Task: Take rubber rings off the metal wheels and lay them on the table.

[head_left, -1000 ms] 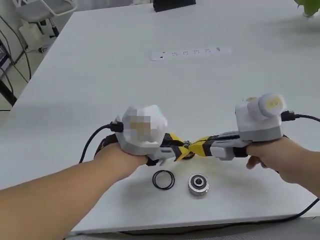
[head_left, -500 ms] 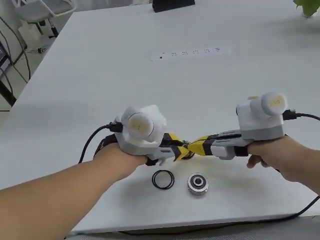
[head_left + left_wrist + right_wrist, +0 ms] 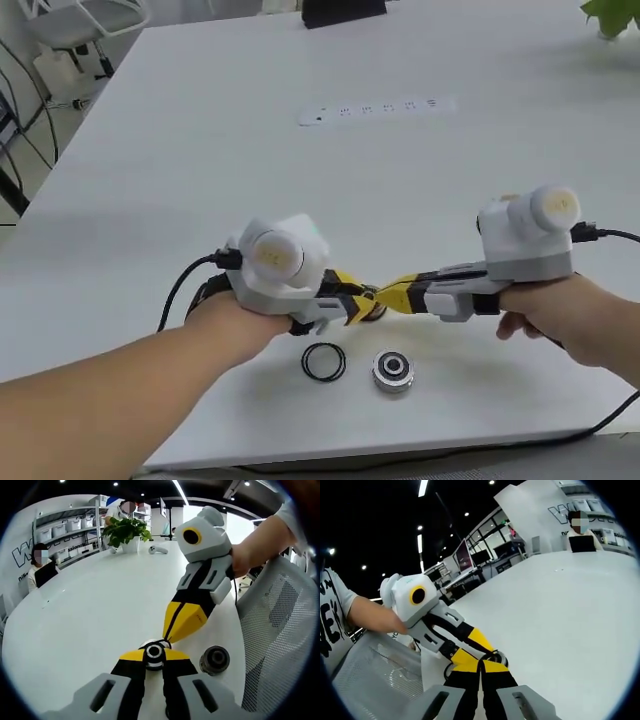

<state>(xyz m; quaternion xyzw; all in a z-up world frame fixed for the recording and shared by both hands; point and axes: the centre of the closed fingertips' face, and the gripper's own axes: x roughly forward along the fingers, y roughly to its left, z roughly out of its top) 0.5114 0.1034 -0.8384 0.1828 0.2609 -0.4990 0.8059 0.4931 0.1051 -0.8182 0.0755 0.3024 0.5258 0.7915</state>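
Left tongs [image 3: 154,658]: gripping a metal wheel [image 3: 154,651].
Right tongs [image 3: 167,637]: closed, tips touching that wheel.
Surface [image 3: 300,190]: rubber ring [image 3: 324,361] left of bare wheel [image 3: 393,369].

On the front part of the table [image 3: 200,180] a rubber ring [image 3: 325,361] lay just left of a metal wheel [image 3: 393,369], both before the left gripper [image 3: 362,303] & right gripper [image 3: 392,294], which were tip to tip w/ a 2nd wheel [image 3: 154,651] in the left's jaws.

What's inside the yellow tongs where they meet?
A small metal wheel sits clamped in the left tongs. The right tongs touch its edge. The tips hide whether a rubber ring is pinched there.
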